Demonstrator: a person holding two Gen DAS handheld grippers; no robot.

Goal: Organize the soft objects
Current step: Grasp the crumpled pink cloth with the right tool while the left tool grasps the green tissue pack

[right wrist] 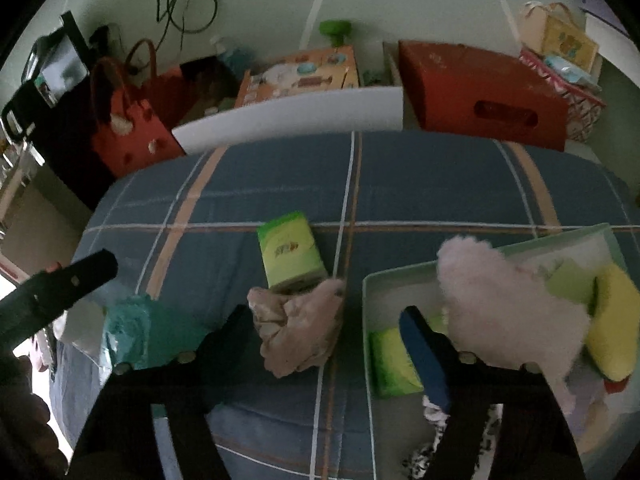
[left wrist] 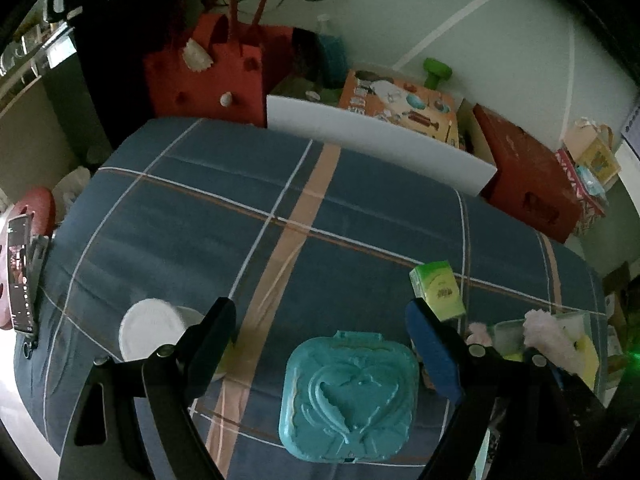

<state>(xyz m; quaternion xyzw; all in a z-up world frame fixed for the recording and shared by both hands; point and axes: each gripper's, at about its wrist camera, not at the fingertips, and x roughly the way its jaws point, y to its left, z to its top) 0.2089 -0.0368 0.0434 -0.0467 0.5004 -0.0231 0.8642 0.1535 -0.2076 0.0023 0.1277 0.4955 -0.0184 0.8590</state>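
Observation:
My right gripper [right wrist: 324,314] stands open, pointing down at the plaid blue bedspread [right wrist: 420,184]. A crumpled pinkish cloth [right wrist: 298,332] lies between its fingers, close to the left one and apart from the blue-padded right one. Just beyond the cloth lies a green tissue pack [right wrist: 290,252]. A clear bin [right wrist: 400,276] on the right holds a fluffy pink plush [right wrist: 500,304], a yellow sponge [right wrist: 616,320] and a green pack [right wrist: 392,360]. My left gripper [left wrist: 320,312] is open above a teal embossed box [left wrist: 348,396], touching nothing.
A white round container [left wrist: 150,332] sits left of the teal box, and a phone [left wrist: 20,276] stands at the bed's left edge. Beyond the bed are a red felt bag [left wrist: 208,76], a white board [left wrist: 380,144] and a red box [left wrist: 528,184].

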